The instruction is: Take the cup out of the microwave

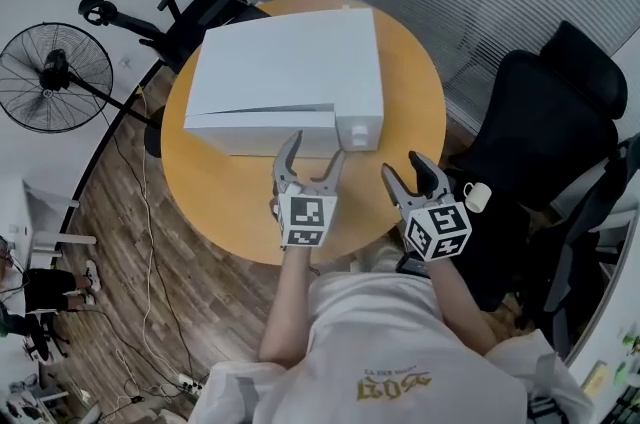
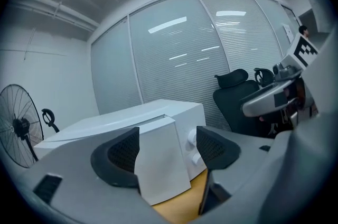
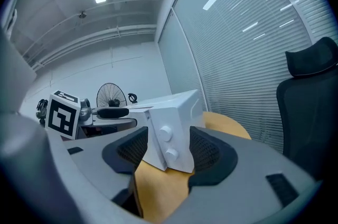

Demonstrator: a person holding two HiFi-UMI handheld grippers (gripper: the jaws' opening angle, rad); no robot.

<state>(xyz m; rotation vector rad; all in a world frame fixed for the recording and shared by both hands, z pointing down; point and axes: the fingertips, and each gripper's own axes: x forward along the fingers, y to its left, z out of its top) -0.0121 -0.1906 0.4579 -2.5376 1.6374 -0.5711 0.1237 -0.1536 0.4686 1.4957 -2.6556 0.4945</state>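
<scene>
A white microwave stands on a round wooden table, its door swung slightly ajar. My left gripper is just in front of it, open. In the left gripper view the door's free edge shows between the jaws with neither pad pressing on it. My right gripper hovers open over the table's right front, nothing between its jaws; its view faces the microwave's two knobs. A small white cup shows right of the right gripper, past the table's edge; I cannot tell what it rests on.
A black office chair crowds the table's right side and another stands behind the microwave at the left. A standing fan and loose cables occupy the wooden floor on the left. Blinds line the far wall.
</scene>
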